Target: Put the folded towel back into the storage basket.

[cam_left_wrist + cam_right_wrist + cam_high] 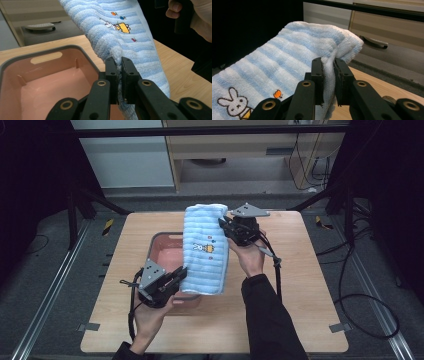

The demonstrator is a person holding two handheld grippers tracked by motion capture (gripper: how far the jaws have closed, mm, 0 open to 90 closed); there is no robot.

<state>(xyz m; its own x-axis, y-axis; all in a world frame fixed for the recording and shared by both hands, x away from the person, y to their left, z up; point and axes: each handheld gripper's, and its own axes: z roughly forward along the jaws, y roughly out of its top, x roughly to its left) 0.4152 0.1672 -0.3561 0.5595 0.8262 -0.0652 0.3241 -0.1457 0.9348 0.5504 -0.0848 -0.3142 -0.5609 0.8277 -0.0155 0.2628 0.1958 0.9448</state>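
Held out over table: left gripper (181, 275) low & near, right gripper (223, 226) farther & up, striped towel (205, 251) stretched btwn them above pink bin (161, 241). Left gripper view adds bin's bare inside; right gripper view, embroidered rabbit (235, 104). Both jaw pairs clamped tight on towel edges, cloth pinched btwn pads.

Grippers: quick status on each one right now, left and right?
Left gripper: closed on the near corner of the blue striped towel.
Right gripper: closed on the towel's far edge.
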